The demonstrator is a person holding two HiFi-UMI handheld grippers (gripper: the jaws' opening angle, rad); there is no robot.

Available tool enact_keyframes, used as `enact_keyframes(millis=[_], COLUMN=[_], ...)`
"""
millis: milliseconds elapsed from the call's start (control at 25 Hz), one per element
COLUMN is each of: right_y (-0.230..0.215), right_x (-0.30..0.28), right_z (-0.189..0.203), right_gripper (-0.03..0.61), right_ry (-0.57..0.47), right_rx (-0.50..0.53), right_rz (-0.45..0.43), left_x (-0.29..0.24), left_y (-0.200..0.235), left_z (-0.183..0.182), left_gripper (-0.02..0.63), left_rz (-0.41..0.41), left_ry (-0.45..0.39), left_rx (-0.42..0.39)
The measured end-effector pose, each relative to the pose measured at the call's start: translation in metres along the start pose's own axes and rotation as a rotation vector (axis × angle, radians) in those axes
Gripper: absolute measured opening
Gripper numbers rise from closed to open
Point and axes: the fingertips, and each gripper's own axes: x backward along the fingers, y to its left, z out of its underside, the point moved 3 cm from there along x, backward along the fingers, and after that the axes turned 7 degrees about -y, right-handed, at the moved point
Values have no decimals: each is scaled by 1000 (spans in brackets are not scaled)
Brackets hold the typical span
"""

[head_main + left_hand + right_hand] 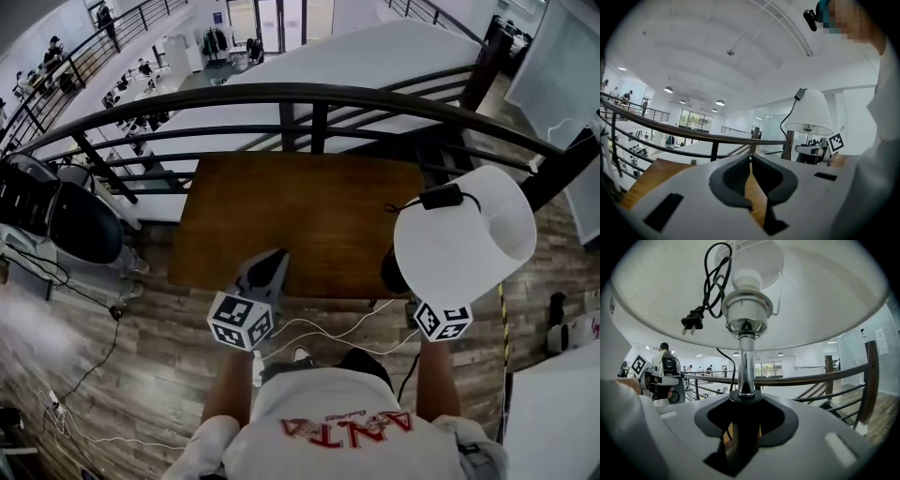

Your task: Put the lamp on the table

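Observation:
The lamp has a white shade and a chrome stem; its dark base hangs by the right front corner of the wooden table. My right gripper is shut on the base, mostly hidden under the shade in the head view. The lamp's black cord is bundled over the shade, with the plug dangling. My left gripper hovers at the table's front edge, shut with nothing in it. From the left gripper view, the lamp stands upright to the right.
A dark metal railing curves behind and around the table, with a drop to a lower floor beyond. A black and white machine sits at the left. Thin white cables and a black cord lie on the wooden floor.

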Motion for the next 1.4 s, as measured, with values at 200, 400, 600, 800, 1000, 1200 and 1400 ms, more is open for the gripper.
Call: enact_keyframes(millis=[200, 400, 600, 800, 1000, 1200, 1400], right_y=[-5, -23, -52, -98, -163, -207, -245], right_x=[-8, -37, -75, -126, -175, -232, -286], right_z=[-1, 8, 20, 27, 44, 74, 106], right_gripper=[133, 133, 133, 133, 133, 133, 133], right_ry=[25, 38, 46, 48, 64, 63, 71], right_rx=[16, 12, -7, 9, 21, 11, 11], right_rz=[33, 39, 35, 42, 59, 66, 66], left_x=[-14, -46, -82, -134, -197, -252, -301], left_y=[10, 21, 32, 44, 45, 64, 77], left_z=[5, 12, 11, 10, 19, 35, 52], left_gripper=[23, 23, 23, 23, 23, 23, 23], left_rz=[28, 47, 35, 23, 10, 4, -2], left_ry=[14, 30, 39, 40, 45, 59, 83], left_rx=[34, 47, 44, 49, 53, 75, 87])
